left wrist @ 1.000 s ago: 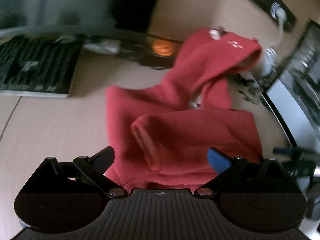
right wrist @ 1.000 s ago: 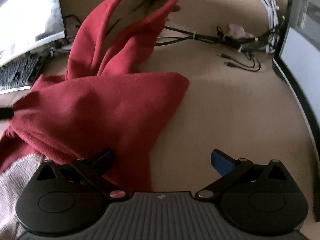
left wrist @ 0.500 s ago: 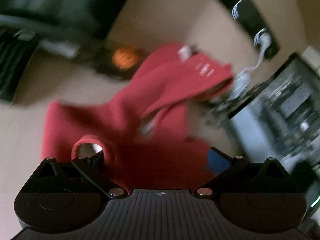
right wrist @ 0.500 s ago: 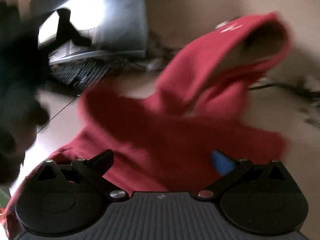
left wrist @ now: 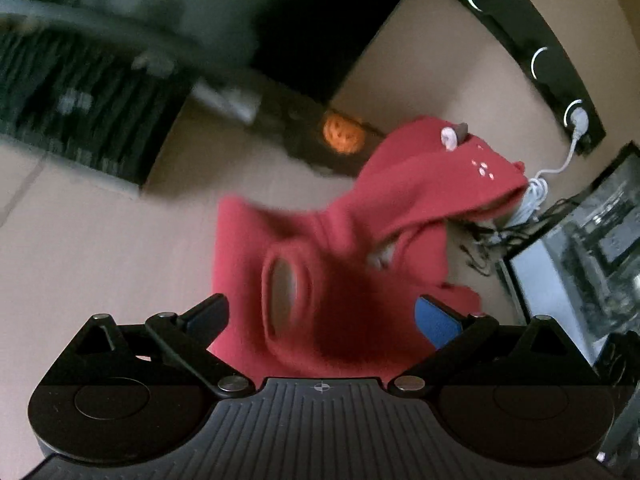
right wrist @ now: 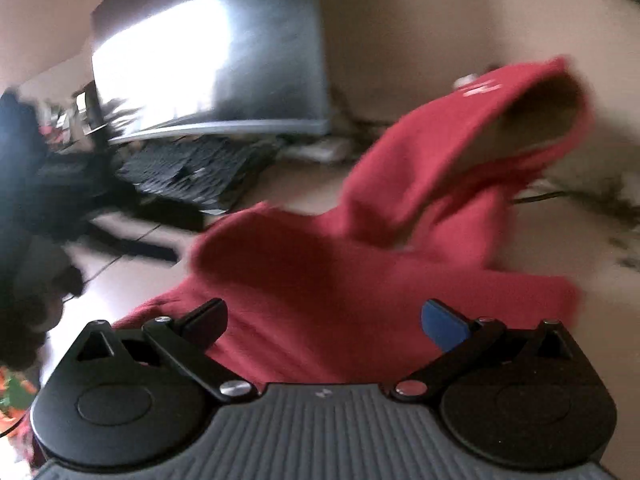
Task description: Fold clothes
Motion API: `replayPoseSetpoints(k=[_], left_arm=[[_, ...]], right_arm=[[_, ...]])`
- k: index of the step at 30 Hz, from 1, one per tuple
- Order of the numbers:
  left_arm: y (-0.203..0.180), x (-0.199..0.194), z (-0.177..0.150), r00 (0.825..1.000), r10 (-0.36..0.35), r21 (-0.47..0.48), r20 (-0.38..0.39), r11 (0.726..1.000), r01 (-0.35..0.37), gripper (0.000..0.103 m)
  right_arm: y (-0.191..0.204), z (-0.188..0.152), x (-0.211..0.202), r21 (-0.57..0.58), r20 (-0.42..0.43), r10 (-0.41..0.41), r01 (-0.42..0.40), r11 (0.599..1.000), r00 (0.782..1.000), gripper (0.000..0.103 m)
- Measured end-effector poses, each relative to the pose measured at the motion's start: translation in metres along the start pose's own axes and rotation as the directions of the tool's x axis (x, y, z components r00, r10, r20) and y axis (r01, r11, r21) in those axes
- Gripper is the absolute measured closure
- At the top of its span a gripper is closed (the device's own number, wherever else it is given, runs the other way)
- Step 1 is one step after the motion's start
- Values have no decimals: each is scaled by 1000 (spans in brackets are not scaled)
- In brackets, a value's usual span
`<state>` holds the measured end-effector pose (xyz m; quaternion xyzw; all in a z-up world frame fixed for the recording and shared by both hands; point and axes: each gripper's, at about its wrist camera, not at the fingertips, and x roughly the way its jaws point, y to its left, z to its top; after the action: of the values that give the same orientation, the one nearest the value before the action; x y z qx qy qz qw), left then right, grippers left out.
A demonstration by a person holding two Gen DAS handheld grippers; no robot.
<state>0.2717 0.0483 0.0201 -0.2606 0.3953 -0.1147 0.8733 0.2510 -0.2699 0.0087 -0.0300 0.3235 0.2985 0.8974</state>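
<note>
Both claws stand wide open: the left claw and the right claw each hold nothing. Between and ahead of their fingers, the red fleece hooded garment lies crumpled on the beige table, its hood raised.

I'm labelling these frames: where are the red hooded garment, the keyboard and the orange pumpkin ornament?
red hooded garment [left wrist: 336, 312], left wrist view, on its body panel.
keyboard [right wrist: 188, 172], right wrist view, on its keys.
orange pumpkin ornament [left wrist: 343, 136], left wrist view, on its face.
</note>
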Motion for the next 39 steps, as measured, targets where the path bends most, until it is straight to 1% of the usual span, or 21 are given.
replayPoseSetpoints(k=[3, 5, 7, 10, 11, 13, 16, 19, 22, 23, 25, 26, 27, 28, 30, 31, 32, 33, 36, 37, 39], left_arm=[[6, 4, -9, 998, -58, -68, -25, 996, 56, 2], [4, 18, -9, 997, -43, -77, -62, 996, 38, 2], [-3, 34, -3, 995, -56, -69, -79, 996, 51, 2], [-21, 37, 18, 993, -113, -45, -33, 993, 111, 2], [-27, 34, 25, 991, -134, -33, -7, 990, 134, 2], [-41, 21, 34, 991, -118, 25, 59, 993, 117, 2], [-40, 19, 20, 999, 1, 105, 49, 994, -6, 1], [-39, 17, 6, 992, 120, 184, 48, 975, -127, 1], [-38, 15, -7, 970, 238, 262, 57, 934, -244, 1], [-38, 14, -12, 959, 276, 287, 62, 915, -282, 1], [-37, 13, -21, 934, 350, 337, 75, 872, -354, 1], [-37, 12, -25, 919, 386, 360, 83, 848, -389, 1], [-37, 10, -30, 904, 416, 382, 93, 824, -419, 1], [-40, -1, -31, 916, 386, 382, 114, 834, -399, 1], [-44, -25, -38, 929, 324, 398, 177, 840, -369, 1], [-46, -37, -42, 933, 293, 407, 207, 842, -355, 1], [-48, -47, -47, 934, 275, 419, 229, 838, -350, 1], [-46, -56, -53, 936, 271, 438, 225, 830, -345, 1], [-41, -83, -72, 943, 258, 492, 210, 806, -329, 1], [-37, -91, -82, 947, 255, 509, 194, 799, -320, 1], [-27, -105, -104, 949, 266, 546, 170, 776, -315, 1]], right_arm=[[-11, -2, 11, 25, -39, -70, 71, 997, 997, 0], [-12, -5, 26, 54, -87, -93, 98, 994, 992, 0], [-7, -7, 40, 36, -113, -119, 123, 992, 987, 0], [5, -10, 59, -13, -131, -152, 152, 988, 980, 0], [4, -9, 60, -10, -130, -142, 142, 990, 981, 0], [-3, -6, 54, 13, -125, -98, 100, 995, 987, 0], [-21, -3, 29, 58, -78, -86, 91, 994, 993, 0], [-42, -7, 35, 57, -117, -166, 174, 983, 979, 0], [-55, -9, 51, 74, -174, -162, 177, 981, 971, 0], [-54, -4, 48, 75, -163, -158, 172, 982, 974, 0], [-53, 7, 29, 110, -75, -147, 155, 982, 986, 0], [-53, 12, 11, 147, -3, -174, 172, 974, 985, 0], [-52, 15, -8, 176, 77, -226, 210, 962, 971, 0], [-49, 16, -28, 175, 162, -320, 292, 940, 933, 0], [-40, 14, -57, 116, 300, -503, 492, 863, 811, 0], [-37, 11, -63, 60, 312, -571, 584, 810, 760, 0], [-37, 9, -68, 8, 287, -617, 642, 767, 733, 0], [-37, 3, -74, -15, 254, -642, 667, 745, 723, 0], [-34, -25, -99, 21, 162, -659, 665, 747, 735, 0], [-28, -40, -106, 25, 131, -672, 676, 737, 728, 0], [-14, -73, -120, 8, 84, -714, 716, 698, 695, 0]])
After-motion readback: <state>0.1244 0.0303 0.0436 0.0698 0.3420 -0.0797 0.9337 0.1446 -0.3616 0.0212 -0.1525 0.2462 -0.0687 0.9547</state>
